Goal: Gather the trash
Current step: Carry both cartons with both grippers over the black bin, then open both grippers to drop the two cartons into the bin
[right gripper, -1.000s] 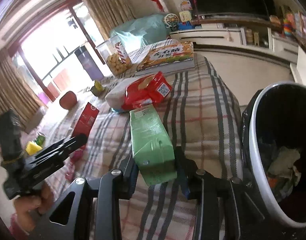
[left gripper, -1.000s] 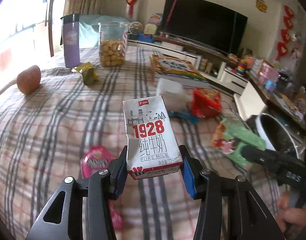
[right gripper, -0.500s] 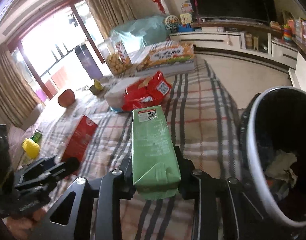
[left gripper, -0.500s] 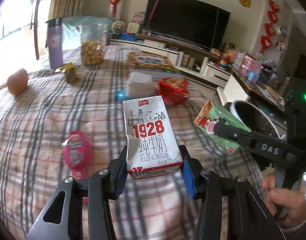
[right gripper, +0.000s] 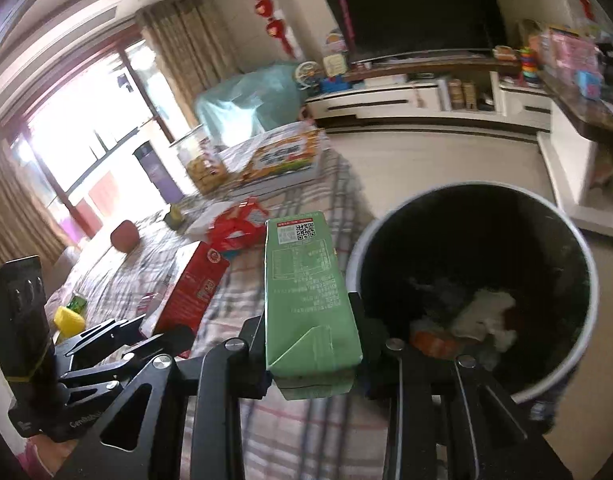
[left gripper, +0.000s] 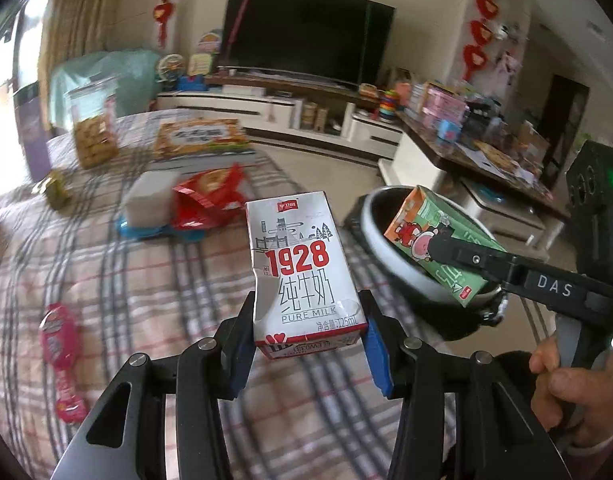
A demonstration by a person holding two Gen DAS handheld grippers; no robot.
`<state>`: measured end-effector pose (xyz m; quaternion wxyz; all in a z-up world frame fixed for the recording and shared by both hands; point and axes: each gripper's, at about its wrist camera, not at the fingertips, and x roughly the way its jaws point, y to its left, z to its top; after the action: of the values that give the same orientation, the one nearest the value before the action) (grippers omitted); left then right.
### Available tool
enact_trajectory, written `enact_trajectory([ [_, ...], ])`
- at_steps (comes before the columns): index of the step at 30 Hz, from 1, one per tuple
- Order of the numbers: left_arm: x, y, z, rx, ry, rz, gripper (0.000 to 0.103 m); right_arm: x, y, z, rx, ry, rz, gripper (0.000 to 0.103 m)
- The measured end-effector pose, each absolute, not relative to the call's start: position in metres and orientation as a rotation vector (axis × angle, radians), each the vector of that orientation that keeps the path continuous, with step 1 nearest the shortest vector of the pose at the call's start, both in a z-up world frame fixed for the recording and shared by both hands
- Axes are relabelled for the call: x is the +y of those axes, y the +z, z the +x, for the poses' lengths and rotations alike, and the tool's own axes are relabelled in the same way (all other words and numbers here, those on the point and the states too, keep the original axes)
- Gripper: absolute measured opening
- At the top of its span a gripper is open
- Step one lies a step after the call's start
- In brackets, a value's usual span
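Two cartons are held for dumping; the right gripper [right gripper: 312, 350], jaws clamped on the green carton [right gripper: 308, 300], holds it at the rim of the bin [right gripper: 586, 264]; the left gripper [left gripper: 306, 344] grips the milk carton [left gripper: 302, 276] just beside that bin, over the plaid cloth [left gripper: 126, 280].

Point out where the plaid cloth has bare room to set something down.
Bare cloth lies between the pink wrapper and the red bag, and again in front of the milk carton, toward the bin. It is crowded farther back: red bag, white box, cookie jar and flat box sit close together.
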<state>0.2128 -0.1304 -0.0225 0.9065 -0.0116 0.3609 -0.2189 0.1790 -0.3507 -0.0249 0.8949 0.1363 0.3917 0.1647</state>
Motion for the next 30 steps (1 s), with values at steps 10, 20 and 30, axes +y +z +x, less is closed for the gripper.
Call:
enact_trajectory([
  [10, -0.177, -0.023, 0.232, 0.748, -0.53, 0.03, 0.046, -0.411, -0.027, 0.174, 0.796, 0.232, 0.337, 0.032],
  [20, -0.215, -0.028, 0.253, 0.776, -0.566, 0.065, 0.046, -0.432, -0.031, 0.178, 0.791, 0.198, 0.363, 0.032],
  [30, -0.236, -0.029, 0.267, 0.788, -0.579, 0.085, 0.046, -0.44, -0.036, 0.188, 0.804, 0.182, 0.371, 0.032],
])
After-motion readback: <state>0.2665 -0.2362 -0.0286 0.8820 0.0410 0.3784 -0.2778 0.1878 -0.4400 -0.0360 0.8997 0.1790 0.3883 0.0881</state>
